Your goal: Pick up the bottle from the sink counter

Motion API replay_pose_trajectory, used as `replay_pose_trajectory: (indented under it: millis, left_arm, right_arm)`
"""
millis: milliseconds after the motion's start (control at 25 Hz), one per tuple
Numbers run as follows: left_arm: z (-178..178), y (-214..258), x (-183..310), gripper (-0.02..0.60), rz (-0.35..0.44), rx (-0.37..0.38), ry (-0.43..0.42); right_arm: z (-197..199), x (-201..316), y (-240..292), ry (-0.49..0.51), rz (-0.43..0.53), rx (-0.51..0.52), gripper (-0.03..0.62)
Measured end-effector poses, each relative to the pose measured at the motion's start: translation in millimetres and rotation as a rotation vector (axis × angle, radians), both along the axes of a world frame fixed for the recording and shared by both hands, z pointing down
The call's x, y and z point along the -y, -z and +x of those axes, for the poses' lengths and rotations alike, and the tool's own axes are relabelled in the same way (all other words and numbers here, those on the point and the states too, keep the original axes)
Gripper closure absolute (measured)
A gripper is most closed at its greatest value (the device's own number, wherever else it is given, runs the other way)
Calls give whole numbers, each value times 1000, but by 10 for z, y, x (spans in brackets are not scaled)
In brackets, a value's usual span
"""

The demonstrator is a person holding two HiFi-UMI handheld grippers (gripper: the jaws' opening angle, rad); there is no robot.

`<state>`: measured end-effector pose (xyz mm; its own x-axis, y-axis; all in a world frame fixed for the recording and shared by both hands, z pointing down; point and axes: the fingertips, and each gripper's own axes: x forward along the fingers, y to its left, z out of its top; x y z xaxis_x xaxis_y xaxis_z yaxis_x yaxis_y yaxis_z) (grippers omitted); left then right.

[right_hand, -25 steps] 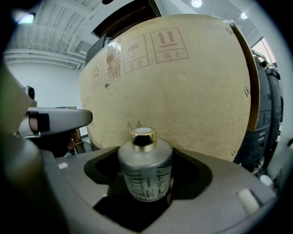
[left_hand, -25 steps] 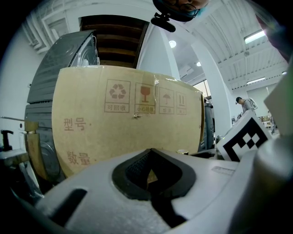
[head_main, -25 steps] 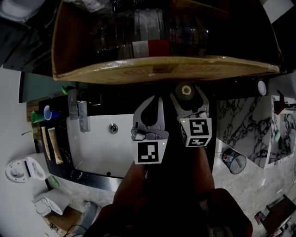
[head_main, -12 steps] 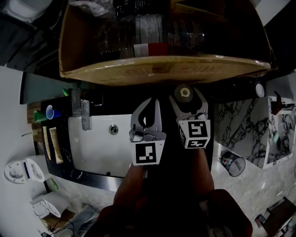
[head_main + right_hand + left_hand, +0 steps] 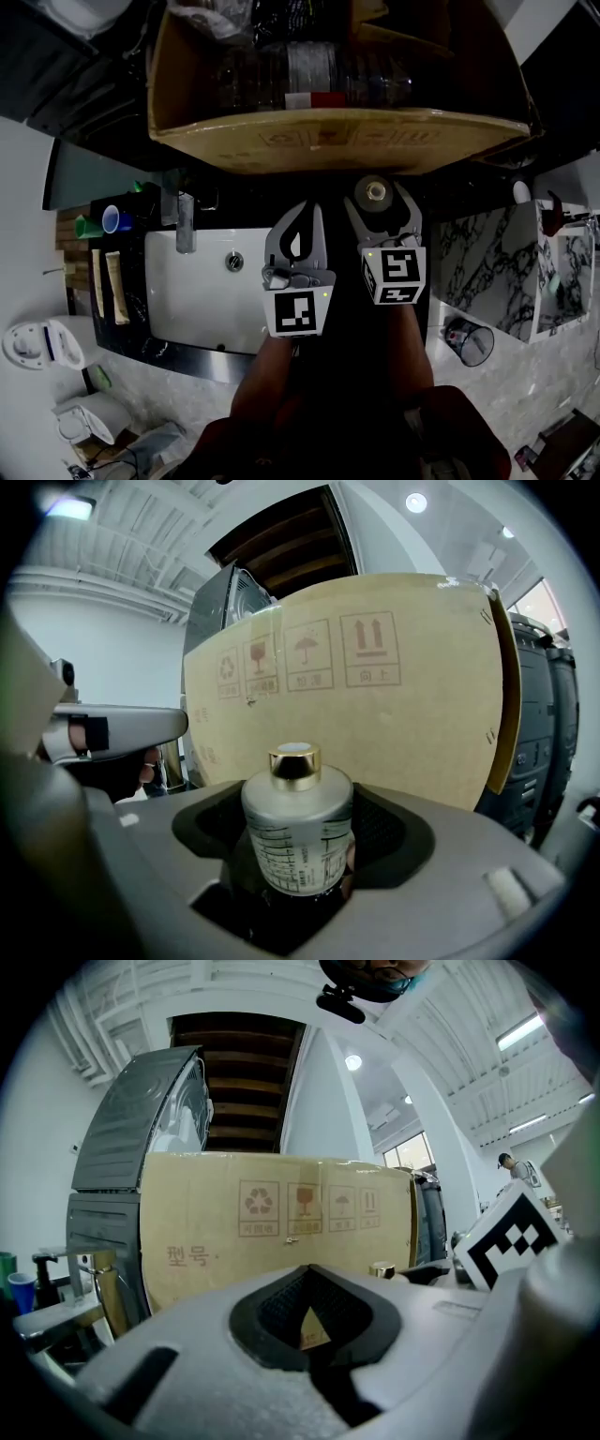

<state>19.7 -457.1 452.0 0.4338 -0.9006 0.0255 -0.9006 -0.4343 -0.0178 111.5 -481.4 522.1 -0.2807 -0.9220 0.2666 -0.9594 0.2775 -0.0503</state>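
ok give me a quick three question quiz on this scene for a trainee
1. True or false: the left gripper holds the frosted glass bottle with the gold cap.
2. Pick one: what stands right ahead of both grippers? A) a brown cardboard box B) a grey metal bin C) a wooden door
3. Fill in: in the head view, the white rectangular sink basin lies to the ____ of the grippers.

Key:
1. False. The right gripper has its fingers shut on it, and the left gripper is shut and empty.
2. A
3. left
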Motion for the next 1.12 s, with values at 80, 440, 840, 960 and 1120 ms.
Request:
replay_pose_trajectory:
  millis: [80, 440, 840, 960, 1120]
  left_arm:
    - [-14, 50, -53, 578, 7, -5, 0]
    - [-103, 295, -325, 578, 58, -14, -7]
    - [-340, 584, -642, 578, 117, -31, -5]
    - [-394, 658, -754, 578, 132, -39, -14]
    - [-471, 758, -905, 578, 154, -47, -28]
  right_arm:
    - [-17, -49, 63, -1, 7, -4, 261]
    - [-133, -342, 352, 1, 59, -21, 263]
    - [-276, -719, 629, -12, 104, -53, 263]
    - [-339, -833, 743, -16, 125, -62, 263]
    - [-436, -1008, 884, -20, 152, -76, 263]
